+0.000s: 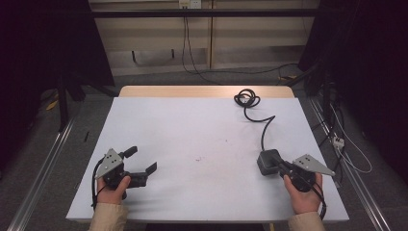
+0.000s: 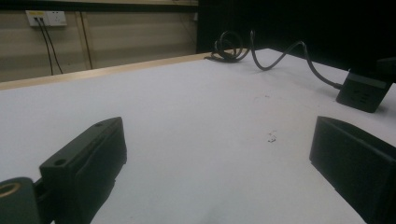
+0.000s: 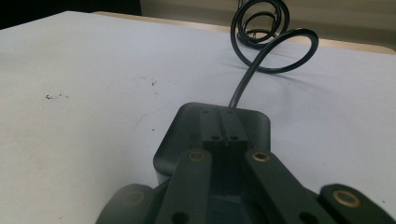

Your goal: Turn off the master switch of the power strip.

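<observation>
A black box-shaped adapter lies on the white table at the near right. Its black cable snakes away to a coil near the far edge. My right gripper is shut, and its jaws rest together over the adapter's top, seen up close in the right gripper view. Whether they press on it I cannot tell. My left gripper stands open at the near left, nothing between its jaws. The left gripper view also shows the adapter and cable farther off.
A wooden strip borders the table's far edge. Small dark specks mark the table's middle. Behind the table, cables run across the floor to a wall socket. Metal rails flank both sides.
</observation>
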`<state>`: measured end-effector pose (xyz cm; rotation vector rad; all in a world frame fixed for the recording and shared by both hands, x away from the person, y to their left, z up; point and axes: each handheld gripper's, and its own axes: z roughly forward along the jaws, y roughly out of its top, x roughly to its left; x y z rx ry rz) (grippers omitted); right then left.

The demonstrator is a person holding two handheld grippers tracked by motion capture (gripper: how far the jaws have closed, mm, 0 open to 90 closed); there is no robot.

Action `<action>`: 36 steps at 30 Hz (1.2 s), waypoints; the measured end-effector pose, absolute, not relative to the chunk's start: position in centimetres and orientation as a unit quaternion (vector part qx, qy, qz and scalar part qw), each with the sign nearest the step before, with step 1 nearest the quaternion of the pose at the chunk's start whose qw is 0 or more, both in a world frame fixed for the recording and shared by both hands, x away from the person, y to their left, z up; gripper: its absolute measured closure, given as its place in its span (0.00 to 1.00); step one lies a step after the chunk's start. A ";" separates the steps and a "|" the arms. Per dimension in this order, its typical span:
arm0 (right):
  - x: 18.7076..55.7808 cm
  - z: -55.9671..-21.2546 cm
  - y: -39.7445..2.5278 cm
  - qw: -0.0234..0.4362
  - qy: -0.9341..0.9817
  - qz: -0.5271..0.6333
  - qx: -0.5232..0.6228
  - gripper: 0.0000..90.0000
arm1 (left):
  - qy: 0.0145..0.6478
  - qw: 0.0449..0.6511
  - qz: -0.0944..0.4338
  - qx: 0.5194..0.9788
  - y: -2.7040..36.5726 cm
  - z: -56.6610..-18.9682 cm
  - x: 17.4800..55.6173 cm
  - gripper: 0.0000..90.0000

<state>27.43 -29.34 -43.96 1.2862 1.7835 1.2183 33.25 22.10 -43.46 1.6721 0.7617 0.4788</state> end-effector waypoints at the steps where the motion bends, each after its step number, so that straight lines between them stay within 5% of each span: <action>1: 27.4 -44.0 -29.3 0.310 0.675 0.461 0.486 1.00 | 0.326 0.582 0.205 0.716 22.1 -43.5 33.2 0.04; 36: 27.3 -43.8 -29.3 0.313 0.673 0.463 0.484 1.00 | 0.324 0.581 0.208 0.717 22.0 -43.4 33.4 0.04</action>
